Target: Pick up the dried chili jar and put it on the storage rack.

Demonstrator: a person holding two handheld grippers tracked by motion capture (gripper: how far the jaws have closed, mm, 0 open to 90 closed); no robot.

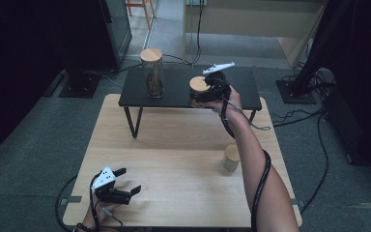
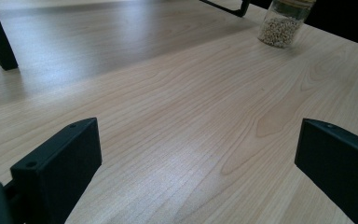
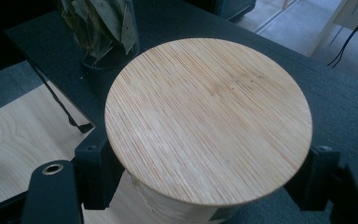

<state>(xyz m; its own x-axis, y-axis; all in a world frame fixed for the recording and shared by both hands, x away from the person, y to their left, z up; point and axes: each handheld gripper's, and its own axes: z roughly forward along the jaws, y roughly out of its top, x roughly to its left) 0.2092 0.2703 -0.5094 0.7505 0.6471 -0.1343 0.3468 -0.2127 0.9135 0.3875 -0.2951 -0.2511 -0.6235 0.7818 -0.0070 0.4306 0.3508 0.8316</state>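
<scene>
Right claw (image 1: 207, 92) clenched on jar (image 3: 208, 121) at shelf (image 1: 174, 94) front edge. Keep upright, set fully on, clear of leaf jar (image 1: 152, 72). Left claw (image 1: 125, 181) released, idle on counter (image 1: 174, 145).

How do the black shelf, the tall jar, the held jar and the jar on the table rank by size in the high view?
1. Black shelf, clearly largest.
2. Tall jar of dried leaves.
3. Held jar in the right gripper, and the jar on the table: they look alike, and the held one is partly hidden, so I do not rank them.
</scene>
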